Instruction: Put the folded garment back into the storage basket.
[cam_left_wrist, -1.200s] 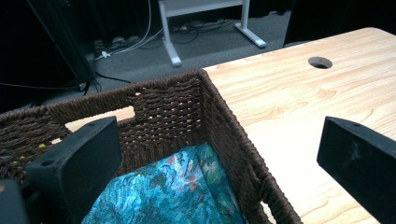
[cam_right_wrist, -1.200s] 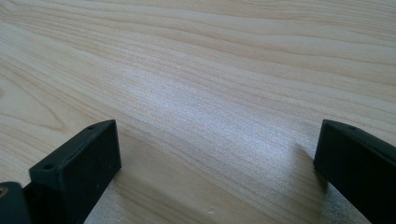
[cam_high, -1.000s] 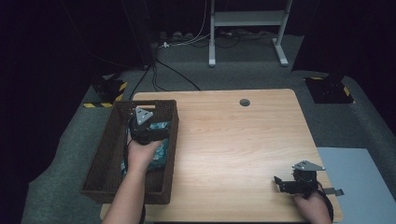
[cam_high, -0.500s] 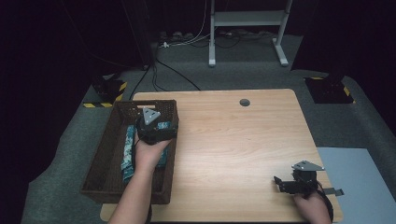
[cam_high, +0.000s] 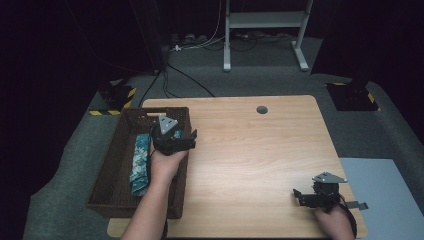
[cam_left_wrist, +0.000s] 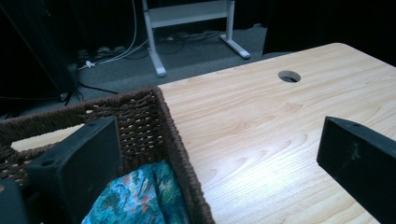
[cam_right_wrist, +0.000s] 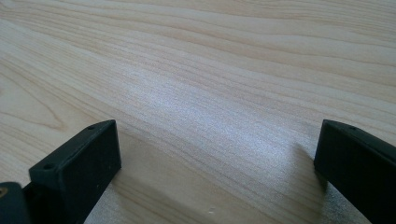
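A dark woven basket (cam_high: 116, 150) stands on the left part of the wooden table (cam_high: 260, 150). Inside it lies a folded teal patterned cloth (cam_high: 139, 162), whose top edge appears at the bottom of the left gripper view (cam_left_wrist: 140, 196). My left gripper (cam_high: 182, 140) hovers over the basket's right wall (cam_left_wrist: 180, 154), open, with nothing between its jaws. At the table's front right corner my right gripper (cam_high: 302, 196) rests low over bare wood (cam_right_wrist: 210, 93), open and empty.
A round cable hole (cam_high: 261, 109) is set near the table's far edge. Behind the table are white desk legs (cam_high: 227, 55) and cables on grey carpet. A pale mat (cam_high: 390, 200) lies on the floor to the right.
My left hand has lifted and drifted right, from over the cloth inside the basket to above the basket's right wall. The cloth stays in the basket. The right gripper has not moved.
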